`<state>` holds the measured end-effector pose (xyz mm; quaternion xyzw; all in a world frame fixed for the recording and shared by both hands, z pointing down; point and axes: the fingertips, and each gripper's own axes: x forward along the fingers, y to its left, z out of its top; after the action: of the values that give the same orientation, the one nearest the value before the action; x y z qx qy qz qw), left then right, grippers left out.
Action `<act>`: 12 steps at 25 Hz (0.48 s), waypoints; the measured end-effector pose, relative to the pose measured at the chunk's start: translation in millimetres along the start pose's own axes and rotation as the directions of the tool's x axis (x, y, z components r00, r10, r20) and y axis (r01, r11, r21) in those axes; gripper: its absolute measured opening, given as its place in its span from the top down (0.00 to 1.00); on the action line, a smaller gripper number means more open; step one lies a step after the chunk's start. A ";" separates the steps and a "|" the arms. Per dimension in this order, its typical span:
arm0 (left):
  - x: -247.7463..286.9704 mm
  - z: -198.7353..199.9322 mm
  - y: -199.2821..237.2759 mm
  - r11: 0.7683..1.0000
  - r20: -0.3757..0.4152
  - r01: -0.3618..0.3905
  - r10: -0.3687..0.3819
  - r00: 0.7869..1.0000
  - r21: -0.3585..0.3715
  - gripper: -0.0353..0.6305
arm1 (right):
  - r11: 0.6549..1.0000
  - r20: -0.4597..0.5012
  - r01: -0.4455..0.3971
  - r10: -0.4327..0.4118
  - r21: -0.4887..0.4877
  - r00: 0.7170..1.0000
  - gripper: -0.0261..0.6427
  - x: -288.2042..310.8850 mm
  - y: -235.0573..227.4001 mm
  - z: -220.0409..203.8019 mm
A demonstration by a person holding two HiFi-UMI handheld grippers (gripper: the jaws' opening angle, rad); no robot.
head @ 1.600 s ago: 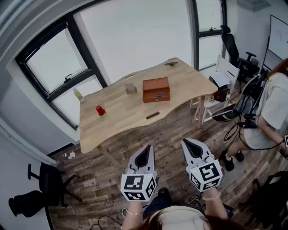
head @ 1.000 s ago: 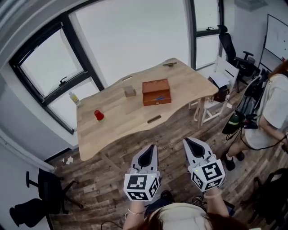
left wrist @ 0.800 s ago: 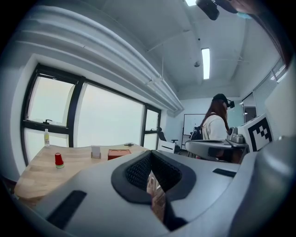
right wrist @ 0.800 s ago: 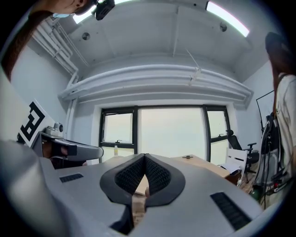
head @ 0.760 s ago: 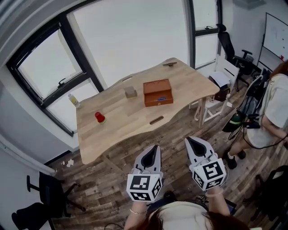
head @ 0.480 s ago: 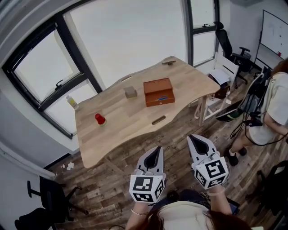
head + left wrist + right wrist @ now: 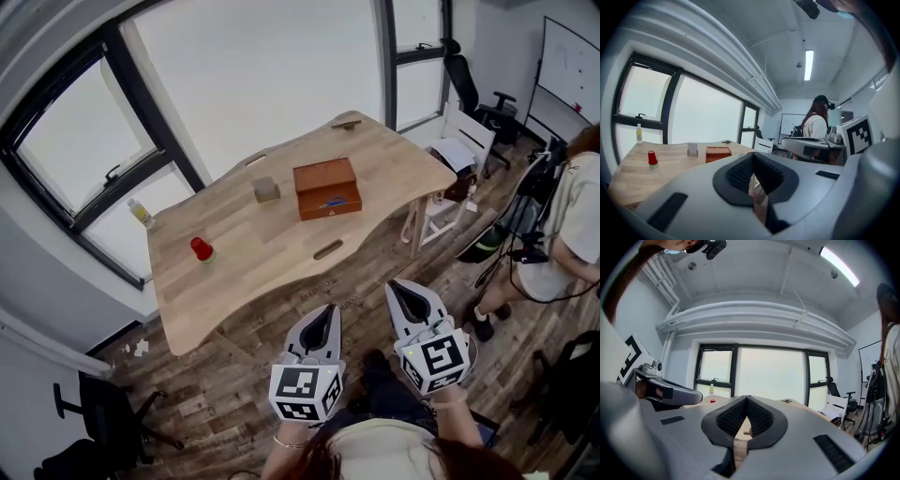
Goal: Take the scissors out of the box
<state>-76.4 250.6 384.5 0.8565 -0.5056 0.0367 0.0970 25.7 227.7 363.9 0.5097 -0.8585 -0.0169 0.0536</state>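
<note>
Scissors (image 7: 330,202) show only as a small blue speck, apparently lying in the brown box (image 7: 309,173) near the middle of the wooden table (image 7: 234,272). Too small to read blades or handles. Grey block (image 7: 266,189) sits just beside the box, red cup (image 7: 201,248) well apart to the left.

Left gripper (image 7: 327,310) and right gripper (image 7: 395,287) hang over the floor short of the table edge, well apart from the box. Both gripper views show pads meeting at the tips with nothing between them, so 2 closed, empty jaws.

Handling guess: scissors likely light, stiff, thin and flat, with smooth slippery blades. Best hold is probably across the blue handle loops or at the pivot. Box walls may crowd the jaws.
</note>
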 end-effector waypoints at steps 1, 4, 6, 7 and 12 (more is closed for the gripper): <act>3.1 0.0 1.7 1.000 -0.001 0.000 0.000 1.000 0.002 0.92 | 1.000 -0.002 0.002 -0.002 -0.012 1.000 0.92 4.1 -1.6 -0.8; 15.2 -0.3 7.4 1.000 -0.004 -0.006 0.006 1.000 0.005 0.92 | 0.999 -0.004 -0.003 0.003 -0.048 1.000 0.92 16.5 -8.0 -3.5; 26.8 2.2 10.7 1.000 -0.006 -0.007 0.007 1.000 0.007 0.92 | 0.999 -0.009 -0.002 0.002 -0.045 1.000 0.92 25.4 -16.1 -5.1; 33.5 4.3 12.1 1.000 -0.005 -0.007 0.008 1.000 0.009 0.92 | 0.999 -0.011 -0.004 0.004 -0.043 1.000 0.92 30.5 -20.6 -5.5; 66.9 15.0 17.9 1.000 -0.005 -0.007 0.007 1.000 0.011 0.92 | 0.998 -0.021 -0.020 0.019 -0.058 1.000 0.92 55.4 -42.1 -5.0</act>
<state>-60.1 181.7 382.9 0.8553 -0.5080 0.0418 0.0932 36.7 159.0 369.5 0.4997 -0.8620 -0.0362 0.0772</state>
